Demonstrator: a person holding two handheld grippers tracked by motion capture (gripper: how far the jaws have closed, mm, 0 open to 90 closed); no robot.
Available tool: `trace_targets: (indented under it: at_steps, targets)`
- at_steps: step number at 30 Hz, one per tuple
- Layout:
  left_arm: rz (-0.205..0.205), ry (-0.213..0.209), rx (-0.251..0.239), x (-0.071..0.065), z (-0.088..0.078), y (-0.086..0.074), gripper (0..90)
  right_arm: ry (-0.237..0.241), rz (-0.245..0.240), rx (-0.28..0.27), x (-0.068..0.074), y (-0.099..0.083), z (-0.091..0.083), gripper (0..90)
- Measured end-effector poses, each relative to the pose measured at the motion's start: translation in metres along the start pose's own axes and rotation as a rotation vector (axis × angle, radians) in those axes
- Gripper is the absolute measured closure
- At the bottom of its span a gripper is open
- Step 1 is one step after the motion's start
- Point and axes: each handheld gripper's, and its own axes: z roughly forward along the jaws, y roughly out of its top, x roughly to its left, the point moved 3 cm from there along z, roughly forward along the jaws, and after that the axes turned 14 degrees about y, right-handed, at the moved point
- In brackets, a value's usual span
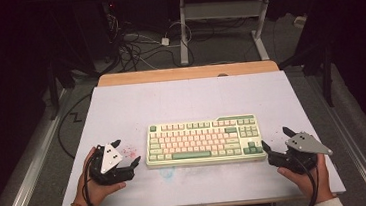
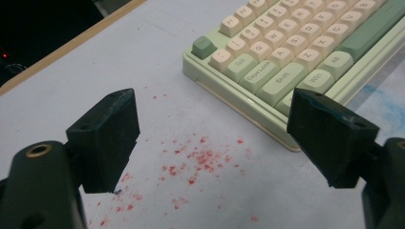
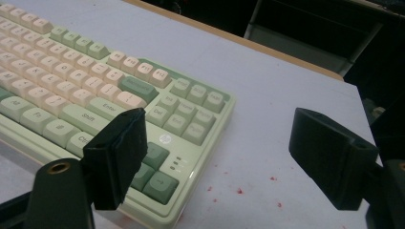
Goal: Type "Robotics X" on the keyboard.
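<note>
A white desk (image 1: 186, 102) carries a green and cream keyboard (image 1: 203, 140) lying square near the middle of its front edge. The left claw (image 1: 127, 154) and right claw (image 1: 275, 142) flank its short ends, each wide open, holding and touching nothing. To lift well, both should likely close level on opposite ends together.

This looks like a lab or recording room: a white worktop (image 1: 121, 108) with a wooden edge stands in a dark space, loose cables (image 1: 133, 47) tangle on the grey floor (image 1: 226, 49), and a metal desk frame (image 1: 223, 14) stands behind.
</note>
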Motion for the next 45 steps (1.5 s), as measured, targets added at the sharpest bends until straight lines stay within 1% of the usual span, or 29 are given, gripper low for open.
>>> trace_targets:
  at_steps: [4,7,9,10,11,12,13,14,15,16,17,18,19,20,21,22,25,27,28,29,30,31,32,34,36,38,39,41,45]
  targets:
    - [-0.006,0.000,-0.008,0.000,-0.001,-0.001,17.5,0.001,-0.006,0.008,-0.002,-0.001,0.000,21.6]
    - [-0.002,-0.013,-0.010,-0.001,-0.002,-0.002,17.5,-0.008,-0.013,0.016,-0.002,0.000,0.000,22.5]
    - [0.003,-0.022,-0.003,0.000,-0.002,-0.005,17.6,0.000,-0.021,0.008,-0.001,0.003,-0.001,26.3]
    - [0.005,-0.017,-0.007,0.001,-0.003,-0.005,17.8,0.028,-0.027,0.001,0.000,0.004,-0.002,29.7]
    - [-0.005,-0.018,-0.014,0.002,-0.005,-0.005,18.2,0.064,-0.034,-0.016,0.002,0.006,-0.004,33.5]
    - [-0.013,-0.015,-0.027,0.004,-0.007,-0.002,20.7,0.080,-0.045,-0.033,0.005,0.008,-0.006,37.8]
    - [-0.013,-0.015,-0.027,0.004,-0.007,-0.002,25.9,0.097,-0.053,-0.036,0.007,0.009,-0.008,40.5]
    - [-0.014,-0.018,-0.034,0.004,-0.008,-0.002,28.1,0.102,-0.066,-0.034,0.009,0.011,-0.008,43.4]
    - [-0.011,-0.023,-0.031,0.003,-0.008,-0.002,33.7,0.102,-0.064,-0.035,0.010,0.012,-0.009,48.3]
    - [-0.002,-0.026,-0.023,0.003,-0.008,-0.002,42.5,0.103,-0.064,-0.027,0.011,0.013,-0.009,54.2]
    - [-0.004,-0.036,-0.023,0.003,-0.007,-0.002,43.8,0.110,-0.072,-0.022,0.010,0.014,-0.009,57.5]
    - [-0.015,-0.058,-0.017,0.006,-0.007,-0.002,51.7,0.122,-0.059,-0.023,0.010,0.014,-0.008,64.6]
    - [-0.020,-0.063,-0.017,0.007,-0.008,-0.001,58.2,0.143,-0.055,-0.018,0.009,0.014,-0.008,70.0]
    - [-0.033,-0.070,-0.013,0.008,-0.008,-0.001,61.3,0.155,-0.054,-0.008,0.009,0.015,-0.007,73.9]
    - [-0.033,-0.071,-0.011,0.009,-0.007,0.000,65.8,0.169,-0.051,0.000,0.009,0.015,-0.005,78.5]
    - [-0.042,-0.080,0.006,0.009,-0.007,-0.001,70.0,0.174,-0.054,0.014,0.010,0.015,-0.004,82.2]
    - [-0.042,-0.078,0.022,0.009,-0.006,-0.001,73.7,0.205,-0.066,0.035,0.013,0.018,0.001,89.9]
    - [-0.040,-0.086,0.029,0.008,-0.006,-0.001,77.3,0.226,-0.078,0.044,0.017,0.020,0.004,90.0]
    - [-0.033,-0.100,0.030,0.007,-0.006,0.000,76.1,0.242,-0.081,0.049,0.019,0.021,0.006,90.0]
    - [-0.033,-0.100,0.030,0.007,-0.006,0.000,70.8,0.242,-0.081,0.049,0.019,0.021,0.006,90.0]
    - [-0.020,-0.090,0.029,0.006,-0.004,0.001,70.6,0.265,-0.087,0.063,0.023,0.022,0.011,90.0]
    - [-0.020,-0.090,0.029,0.006,-0.004,0.001,70.2,0.275,-0.090,0.071,0.025,0.022,0.014,90.0]
    - [-0.031,-0.091,0.042,0.005,-0.002,0.001,67.9,0.283,-0.098,0.078,0.027,0.023,0.017,90.0]
    - [-0.047,-0.082,0.051,0.006,0.001,0.001,57.8,0.306,-0.110,0.096,0.030,0.024,0.024,90.0]
    - [-0.044,-0.058,0.064,0.005,0.004,0.001,41.4,0.317,-0.112,0.113,0.032,0.024,0.032,90.0]
    - [-0.043,-0.055,0.062,0.004,0.005,0.002,39.4,0.328,-0.126,0.131,0.034,0.025,0.040,90.0]
    - [-0.060,-0.073,0.053,0.004,0.006,0.005,37.4,0.328,-0.133,0.140,0.034,0.025,0.043,90.0]
    - [-0.062,-0.075,0.049,0.004,0.007,0.007,33.4,0.338,-0.140,0.152,0.035,0.026,0.050,90.0]
    - [-0.066,-0.092,0.042,0.002,0.010,0.016,34.0,0.349,-0.152,0.175,0.035,0.026,0.062,90.0]
